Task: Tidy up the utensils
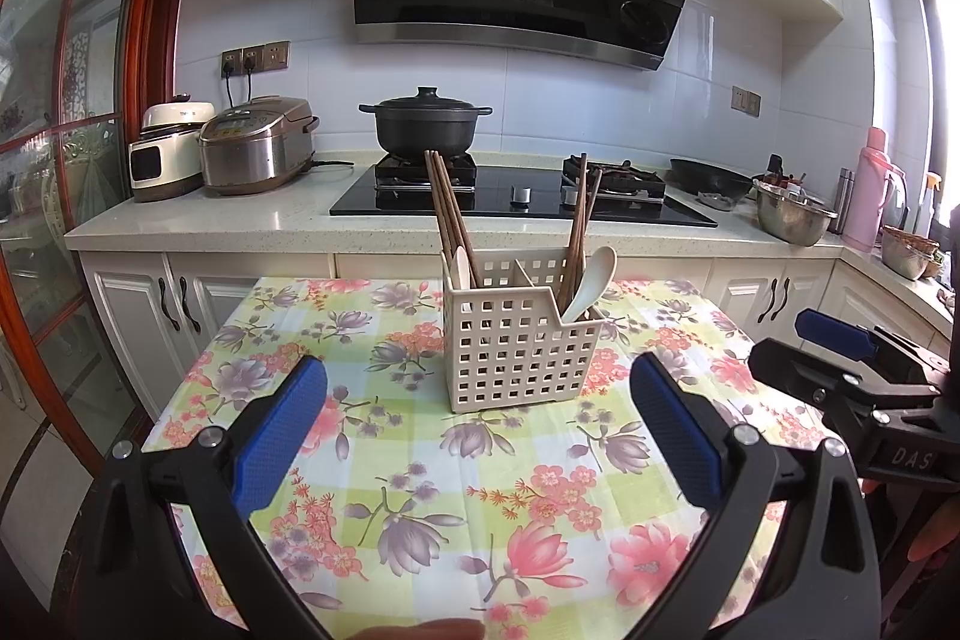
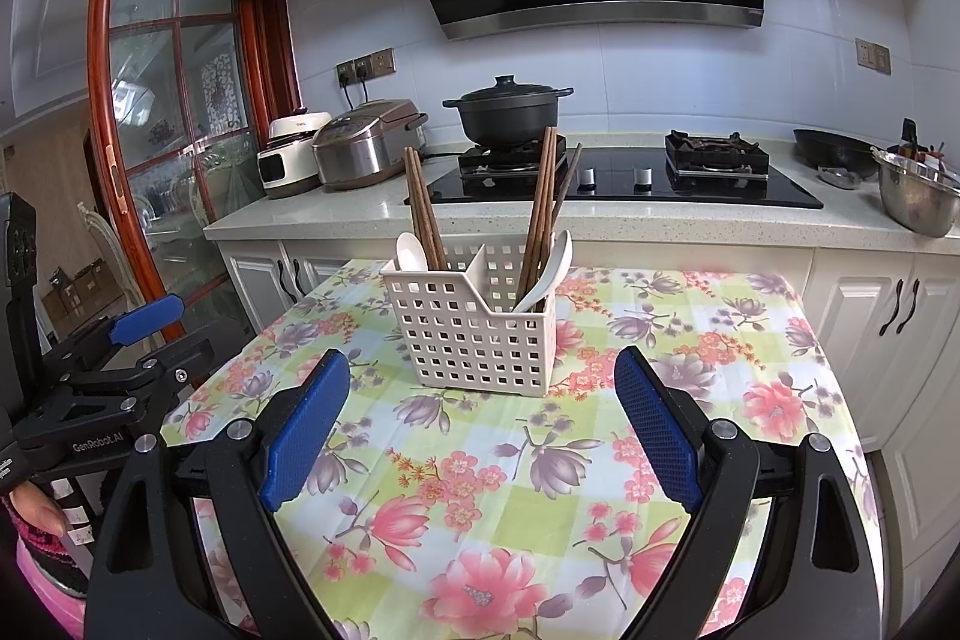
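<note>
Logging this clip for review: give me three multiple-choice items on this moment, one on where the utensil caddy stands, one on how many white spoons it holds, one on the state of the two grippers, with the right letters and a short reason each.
1. Where does the white caddy stand?
A. on the stove
B. on the floral tablecloth
C. on the counter beside the rice cooker

2. How many white spoons show in the caddy?
A. none
B. two
C. five

3. How are the grippers?
A. both open and empty
B. left shut on chopsticks
C. right shut on a spoon

Answers:
1 B, the caddy sits on the flowered cloth, in front of the counter.
2 B, one spoon in the left compartment and one spoon in the right, each beside brown chopsticks.
3 A, the left gripper and the right gripper both show blue pads spread wide with nothing between.
</note>
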The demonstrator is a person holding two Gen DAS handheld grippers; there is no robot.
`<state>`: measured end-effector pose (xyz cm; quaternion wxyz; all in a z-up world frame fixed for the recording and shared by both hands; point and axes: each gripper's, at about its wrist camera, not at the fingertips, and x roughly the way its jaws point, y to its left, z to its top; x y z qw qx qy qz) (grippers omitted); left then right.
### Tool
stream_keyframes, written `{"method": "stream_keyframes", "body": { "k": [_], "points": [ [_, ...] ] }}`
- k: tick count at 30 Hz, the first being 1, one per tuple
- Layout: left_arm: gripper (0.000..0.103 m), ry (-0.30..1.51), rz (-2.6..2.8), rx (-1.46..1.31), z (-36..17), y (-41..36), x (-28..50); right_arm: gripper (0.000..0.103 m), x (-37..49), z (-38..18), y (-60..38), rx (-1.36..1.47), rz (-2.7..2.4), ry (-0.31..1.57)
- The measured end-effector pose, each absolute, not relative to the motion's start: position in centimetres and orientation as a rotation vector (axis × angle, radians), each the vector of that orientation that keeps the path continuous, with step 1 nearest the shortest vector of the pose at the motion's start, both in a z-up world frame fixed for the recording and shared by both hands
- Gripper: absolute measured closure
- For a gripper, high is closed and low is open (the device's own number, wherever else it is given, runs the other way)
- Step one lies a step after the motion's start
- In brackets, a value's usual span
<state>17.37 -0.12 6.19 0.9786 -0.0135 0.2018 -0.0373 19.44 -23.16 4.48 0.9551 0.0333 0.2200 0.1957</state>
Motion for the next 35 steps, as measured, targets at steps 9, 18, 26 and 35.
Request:
{"method": "stream_keyframes", "body": {
  "k": [9, 18, 26, 35],
  "points": [
    [0.005, 0.409, -0.069, -0.025, 6.06, 0.07, 17.22, 0.018, 19.48, 4.42, -23.27, 0.067, 0.398, 0.447],
    [0.005, 0.406, -0.067, -0.027, 6.07, -0.05, 17.31, 0.018, 19.41, 4.52, -23.21, 0.073, 0.399, 0.446],
    [0.005, 0.411, -0.014, -0.020, 5.72, -0.48, 17.38, 0.018, 19.41, 4.56, -23.23, 0.080, 0.398, 0.449],
    [0.005, 0.406, -0.024, -0.020, 5.66, -0.40, 17.60, 0.018, 19.65, 4.26, -23.50, 0.085, 0.395, 0.451]
  ]
}}
